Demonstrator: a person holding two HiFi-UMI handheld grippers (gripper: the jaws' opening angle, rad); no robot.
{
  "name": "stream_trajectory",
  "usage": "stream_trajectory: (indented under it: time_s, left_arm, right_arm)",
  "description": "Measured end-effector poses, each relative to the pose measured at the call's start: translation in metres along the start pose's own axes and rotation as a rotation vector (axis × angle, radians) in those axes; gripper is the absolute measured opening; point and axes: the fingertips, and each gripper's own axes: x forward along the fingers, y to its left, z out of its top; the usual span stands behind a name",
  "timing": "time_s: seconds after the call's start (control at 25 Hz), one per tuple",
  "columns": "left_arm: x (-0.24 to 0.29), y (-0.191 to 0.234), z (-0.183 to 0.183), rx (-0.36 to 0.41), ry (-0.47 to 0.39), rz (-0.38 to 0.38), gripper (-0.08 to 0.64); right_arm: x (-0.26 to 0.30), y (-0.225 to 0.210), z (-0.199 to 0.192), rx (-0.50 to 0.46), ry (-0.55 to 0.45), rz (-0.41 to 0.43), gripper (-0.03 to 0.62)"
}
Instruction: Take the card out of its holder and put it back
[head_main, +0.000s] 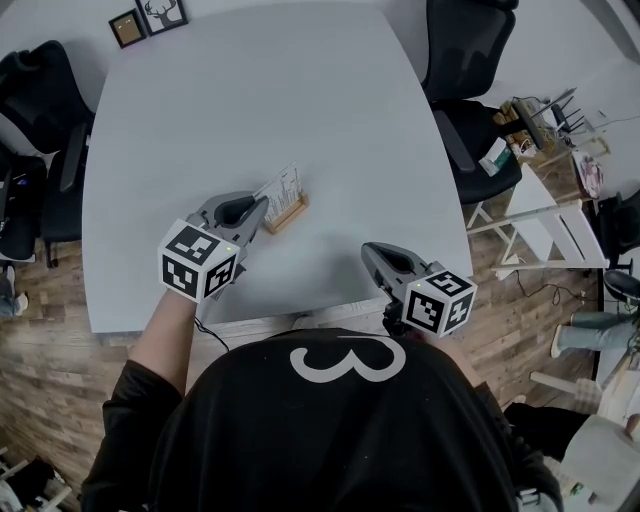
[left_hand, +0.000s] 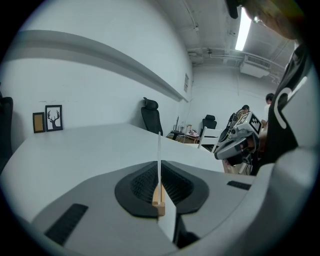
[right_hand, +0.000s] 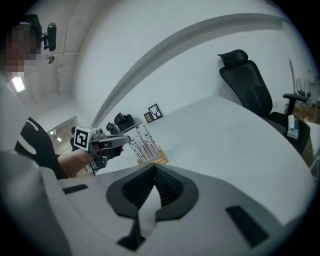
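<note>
Wooden holder (head_main: 290, 214) carries the card (head_main: 281, 187), pinched by left claw (head_main: 262, 209) (right claw (head_main: 368, 248) closed, empty)

Bright, even indoor light fills all views. A ceiling strip lamp (left_hand: 243, 30) burns out to white glare in the left gripper view. The pale desk (head_main: 250, 120) shows only faint, soft shadows beside the left hand-held gripper (head_main: 262, 213). Both gripper views bulge strongly and have black corners.

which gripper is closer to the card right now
Left. The left gripper is at the card, jaws shut on its edge as it stands in the wooden holder. The right gripper is shut on nothing, off to the card's right, near the table's front edge.
</note>
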Motion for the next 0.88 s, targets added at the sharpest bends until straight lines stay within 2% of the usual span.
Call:
stream_trajectory:
  time_s: [0.16, 0.28, 0.48, 0.68, 0.88]
  left_arm:
    - [0.006, -0.005, -0.016, 0.034, 0.059, -0.001, 0.026]
    - [0.010, -0.006, -0.028, 0.023, 0.084, -0.002, 0.025]
    - [0.010, -0.003, -0.032, -0.018, 0.076, -0.001, 0.025]
    - [0.011, -0.002, -0.038, -0.025, 0.113, -0.002, 0.025]
    - [0.013, -0.005, -0.041, -0.038, 0.112, 0.009, 0.026]
  right_arm:
    - [0.001, 0.000, -0.002, 0.002, 0.000, 0.001, 0.009]
    - [0.001, 0.000, -0.002, 0.004, 0.001, 0.001, 0.009]
    - [-0.003, 0.000, -0.006, 0.006, -0.002, -0.005, 0.009]
    - [-0.003, 0.004, -0.007, 0.007, -0.002, -0.002, 0.009]
    - [-0.007, 0.004, -0.011, 0.002, 0.003, 0.004, 0.009]
